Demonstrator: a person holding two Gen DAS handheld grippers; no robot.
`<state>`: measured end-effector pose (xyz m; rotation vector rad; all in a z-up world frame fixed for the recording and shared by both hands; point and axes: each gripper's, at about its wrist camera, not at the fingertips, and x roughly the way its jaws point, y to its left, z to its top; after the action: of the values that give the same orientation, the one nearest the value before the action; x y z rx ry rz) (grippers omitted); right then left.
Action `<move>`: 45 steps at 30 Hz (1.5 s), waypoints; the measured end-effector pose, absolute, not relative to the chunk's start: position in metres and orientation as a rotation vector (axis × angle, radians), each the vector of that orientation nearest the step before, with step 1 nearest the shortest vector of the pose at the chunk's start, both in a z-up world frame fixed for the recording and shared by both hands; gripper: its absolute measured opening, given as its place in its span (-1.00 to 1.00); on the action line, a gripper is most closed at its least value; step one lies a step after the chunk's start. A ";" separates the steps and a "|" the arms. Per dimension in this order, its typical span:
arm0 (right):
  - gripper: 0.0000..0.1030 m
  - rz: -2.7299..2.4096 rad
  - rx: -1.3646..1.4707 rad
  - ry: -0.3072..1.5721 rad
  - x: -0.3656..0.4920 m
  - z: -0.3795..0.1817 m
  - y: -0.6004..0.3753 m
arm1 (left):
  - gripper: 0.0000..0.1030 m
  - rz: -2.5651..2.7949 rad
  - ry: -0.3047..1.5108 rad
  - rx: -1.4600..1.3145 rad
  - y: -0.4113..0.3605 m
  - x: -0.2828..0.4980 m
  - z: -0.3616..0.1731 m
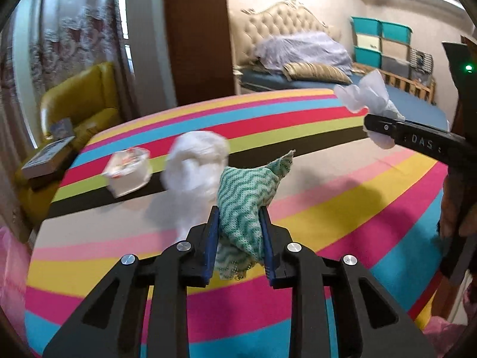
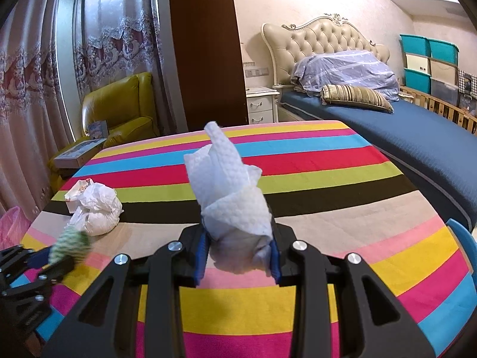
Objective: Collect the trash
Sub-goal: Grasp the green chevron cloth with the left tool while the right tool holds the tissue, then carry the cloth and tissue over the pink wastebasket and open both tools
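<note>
Trash is partly in hand, partly on the striped counter [image 2: 328, 179]. Left gripper [image 1: 240, 232] is clamped on a green-white zigzag cloth [image 1: 247, 197], lifted off the counter, prob. so it can be carried away. Right gripper [image 2: 238, 253] pinches a crumpled white paper towel [image 2: 229, 191] w/ most of it standing free above the jaws. A white crumpled plastic bag [image 2: 98, 205] lies on the counter at left. A pink bin bag [image 2: 12, 223] shows beside the counter edge; contents not visible.
</note>
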<state>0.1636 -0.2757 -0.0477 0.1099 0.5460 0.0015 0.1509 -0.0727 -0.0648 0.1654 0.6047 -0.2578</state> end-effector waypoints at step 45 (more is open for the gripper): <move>-0.37 0.433 -0.240 0.622 0.108 -0.057 -0.103 | -0.52 -0.031 0.475 -0.018 0.053 0.083 -0.065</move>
<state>0.1083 -0.1030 -0.0568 -0.2403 0.6219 0.4326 0.0834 0.0525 -0.0652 -0.0181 0.4749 -0.0313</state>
